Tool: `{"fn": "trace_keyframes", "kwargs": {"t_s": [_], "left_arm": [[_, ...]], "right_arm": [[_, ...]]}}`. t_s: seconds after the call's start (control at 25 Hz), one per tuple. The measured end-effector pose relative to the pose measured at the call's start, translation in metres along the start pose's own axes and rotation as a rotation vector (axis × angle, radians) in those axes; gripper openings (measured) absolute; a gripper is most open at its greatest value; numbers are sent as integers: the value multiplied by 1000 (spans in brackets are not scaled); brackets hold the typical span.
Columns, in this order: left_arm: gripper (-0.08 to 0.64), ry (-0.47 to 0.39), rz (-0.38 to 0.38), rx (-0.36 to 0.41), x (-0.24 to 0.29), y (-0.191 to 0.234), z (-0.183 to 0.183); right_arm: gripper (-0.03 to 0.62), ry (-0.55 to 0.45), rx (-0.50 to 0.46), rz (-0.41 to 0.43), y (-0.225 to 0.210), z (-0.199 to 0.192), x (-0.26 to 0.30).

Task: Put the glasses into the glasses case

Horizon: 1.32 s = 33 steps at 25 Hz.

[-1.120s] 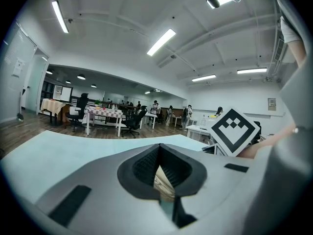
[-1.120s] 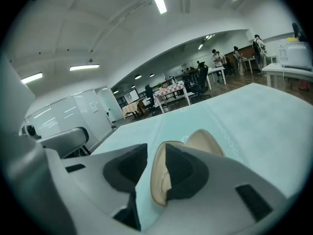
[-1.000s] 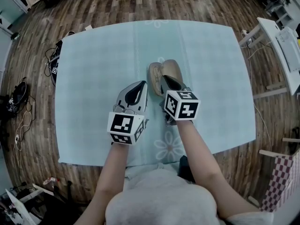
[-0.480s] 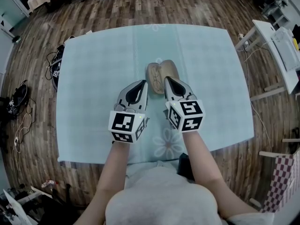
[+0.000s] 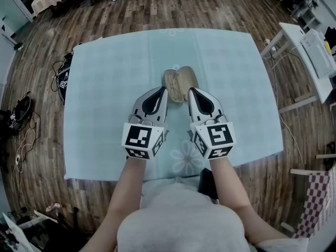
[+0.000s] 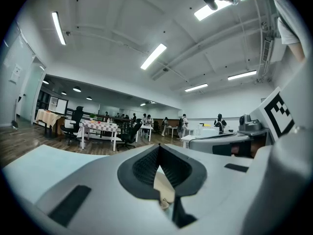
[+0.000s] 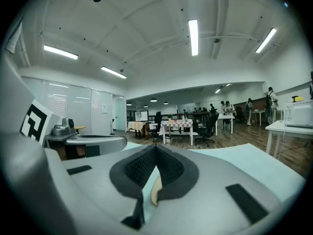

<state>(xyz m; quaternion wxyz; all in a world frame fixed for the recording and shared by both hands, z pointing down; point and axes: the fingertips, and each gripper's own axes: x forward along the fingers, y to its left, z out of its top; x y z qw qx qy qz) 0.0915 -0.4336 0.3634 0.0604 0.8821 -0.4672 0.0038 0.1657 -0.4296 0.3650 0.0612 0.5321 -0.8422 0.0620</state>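
A tan glasses case (image 5: 178,83) lies in the middle of the table, just beyond both grippers. I cannot see the glasses. My left gripper (image 5: 159,92) hovers at the case's near left and points level; its jaws meet at the tip and hold nothing. My right gripper (image 5: 193,91) hovers at the near right, also shut and empty. In the left gripper view the left gripper (image 6: 158,147) shows a sliver of the tan case (image 6: 164,185) below its closed tip. The right gripper view shows the same for the right gripper (image 7: 155,147) and case (image 7: 156,192).
The table wears a pale blue cloth (image 5: 105,88) and stands on a wooden floor. A white desk (image 5: 310,46) is at the right. Cables and dark gear (image 5: 60,72) lie on the floor at the left. The person's arms and torso fill the bottom.
My right gripper has lifted off the case and drawn back toward the person, rolling as it went. My left gripper has risen slightly. The case stays on the table.
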Motion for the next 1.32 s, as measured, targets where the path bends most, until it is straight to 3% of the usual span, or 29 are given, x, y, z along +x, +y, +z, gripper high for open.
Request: {"fn": "trace_keyframes", "kwargs": {"t_s": [0.36,0.84,1.32], "left_arm": [[6,-59,-32,47,-13,-12,23],[6,-96,-81,63,-20,-21,29],[6,-105,-108,68,-26,-25,35]], "right_arm": [[5,-154,-34,32,18,34,-30],[5,-159,-84,25,25,40,-38],[6,-124,-63,33,31,41,-39]]}}
